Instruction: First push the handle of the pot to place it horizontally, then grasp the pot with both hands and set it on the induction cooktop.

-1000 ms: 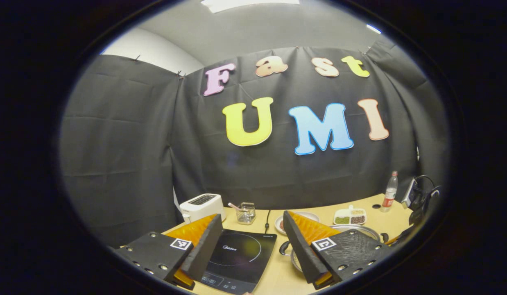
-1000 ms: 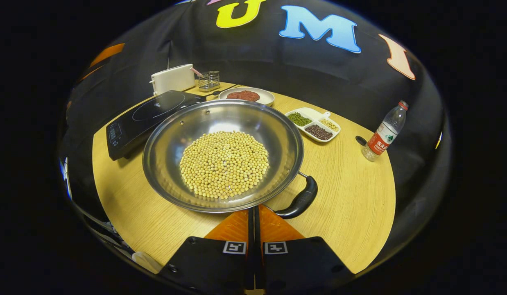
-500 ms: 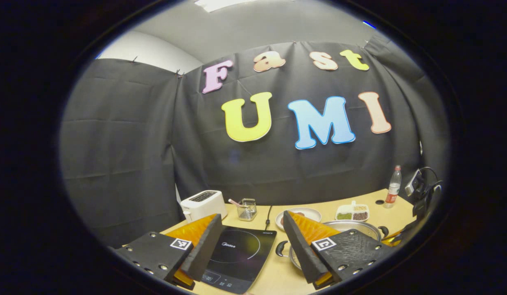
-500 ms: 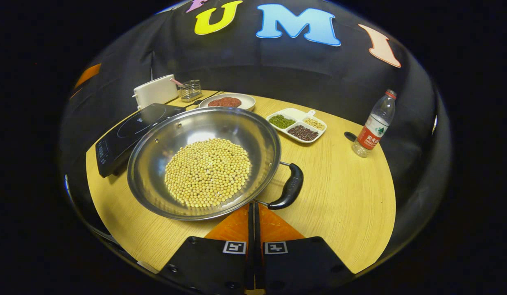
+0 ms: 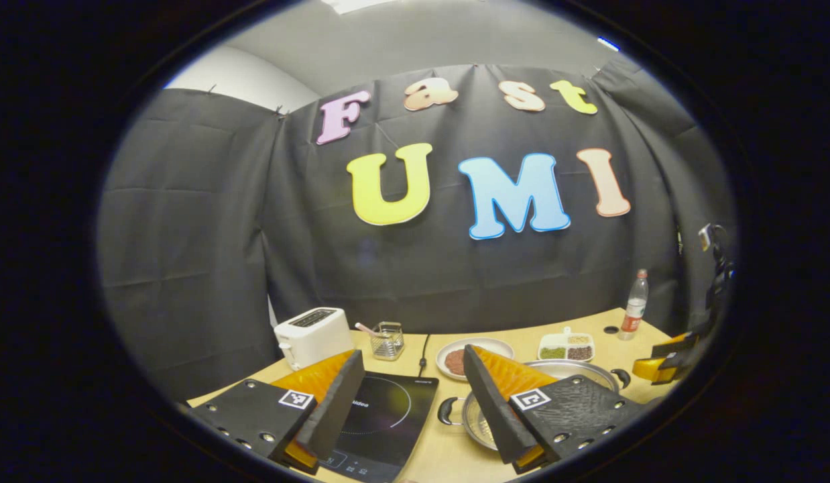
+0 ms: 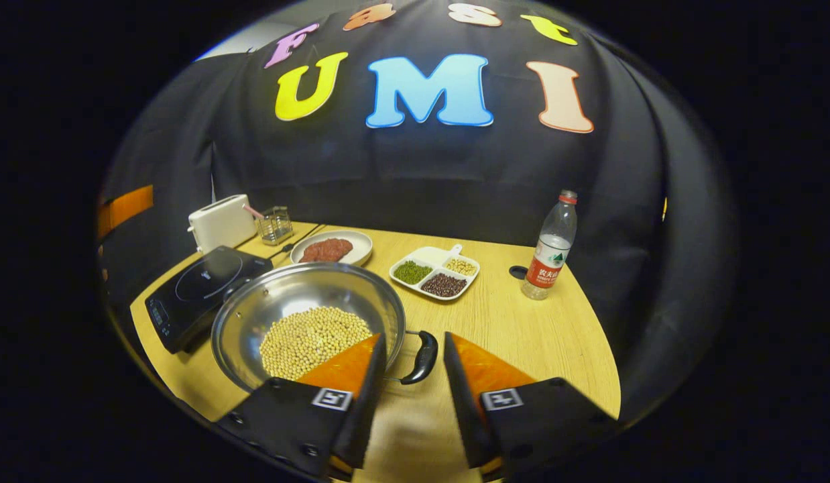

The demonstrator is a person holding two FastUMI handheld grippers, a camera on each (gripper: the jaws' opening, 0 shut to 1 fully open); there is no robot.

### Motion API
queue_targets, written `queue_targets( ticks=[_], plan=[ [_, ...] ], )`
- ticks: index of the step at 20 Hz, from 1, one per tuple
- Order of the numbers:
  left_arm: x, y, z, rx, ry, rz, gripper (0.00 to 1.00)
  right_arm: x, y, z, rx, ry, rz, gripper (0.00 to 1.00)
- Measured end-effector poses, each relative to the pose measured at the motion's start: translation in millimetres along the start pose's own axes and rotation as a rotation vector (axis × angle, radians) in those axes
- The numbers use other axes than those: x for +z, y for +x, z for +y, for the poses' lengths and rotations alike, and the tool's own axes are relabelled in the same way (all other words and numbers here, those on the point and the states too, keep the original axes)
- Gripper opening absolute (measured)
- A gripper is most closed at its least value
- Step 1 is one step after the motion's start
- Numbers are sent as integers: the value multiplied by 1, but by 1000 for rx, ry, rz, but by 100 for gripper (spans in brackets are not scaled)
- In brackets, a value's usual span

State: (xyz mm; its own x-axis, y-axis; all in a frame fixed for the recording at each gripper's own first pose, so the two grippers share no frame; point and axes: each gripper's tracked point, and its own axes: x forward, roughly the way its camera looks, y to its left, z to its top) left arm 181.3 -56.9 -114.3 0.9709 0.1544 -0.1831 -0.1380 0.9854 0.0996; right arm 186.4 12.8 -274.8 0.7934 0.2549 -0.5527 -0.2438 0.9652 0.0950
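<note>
In the left gripper view, the left gripper (image 5: pixel 409 376) hangs above the near edge of the counter (image 5: pixel 448 456) with its jaws spread wide and nothing between them. Past its fingers lies the black induction cooktop (image 5: pixel 381 419), and just right of it sits the steel pot (image 5: pixel 568 368), partly hidden behind one finger, with a black side handle (image 5: pixel 447 410) facing the cooktop and another black handle (image 5: pixel 620 378) on its far side. Farther back stand a white toaster (image 5: pixel 312 337), a small wire holder (image 5: pixel 387 340), a plate of reddish food (image 5: pixel 470 351), a divided dish of beans (image 5: pixel 566 347) and a plastic bottle (image 5: pixel 633 314). At the right edge the other gripper (image 5: pixel 663 349) shows. In the right gripper view, the right gripper (image 6: pixel 410 365) has its jaws wide apart and empty, and the pot's black handle (image 6: pixel 422 357) lies in line with the gap, just beyond the fingertips; whether it touches them cannot be told. The pot (image 6: pixel 308 322), holding yellow soybeans (image 6: pixel 308 339), rests on the counter (image 6: pixel 522 335) beside the induction cooktop (image 6: pixel 199 292), its rim just reaching the cooktop's edge. Behind it are the toaster (image 6: pixel 222 222), the plate (image 6: pixel 332 248), the divided dish (image 6: pixel 434 272) and the bottle (image 6: pixel 550 247).
</note>
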Motion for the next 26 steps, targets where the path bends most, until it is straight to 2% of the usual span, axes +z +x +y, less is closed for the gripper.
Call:
queue_targets(
  ticks=[2,5,6,8,14,18,22,26],
  plan=[
    [-3,9,-3,-32,-1,8,88,8,-3,3,-18,20,-21,100],
    [-19,25,-9,-99,-3,37,89,11,-3,9,-41,35,-24,93],
    [-25,31,-11,-119,-3,50,89,10,-2,11,-45,40,-18,97],
    [-39,44,-12,-150,-2,85,91,8,0,14,-60,49,-3,97],
    [-76,75,-9,-185,-35,158,89,3,11,18,-96,68,25,96],
    [-106,90,-23,-215,-49,226,94,0,23,16,-118,83,41,96],
    [-141,106,-34,-240,-72,311,89,-5,33,16,-122,96,62,96],
    [-172,118,-47,-275,-84,382,91,-11,43,16,-123,97,83,96]
  ],
)
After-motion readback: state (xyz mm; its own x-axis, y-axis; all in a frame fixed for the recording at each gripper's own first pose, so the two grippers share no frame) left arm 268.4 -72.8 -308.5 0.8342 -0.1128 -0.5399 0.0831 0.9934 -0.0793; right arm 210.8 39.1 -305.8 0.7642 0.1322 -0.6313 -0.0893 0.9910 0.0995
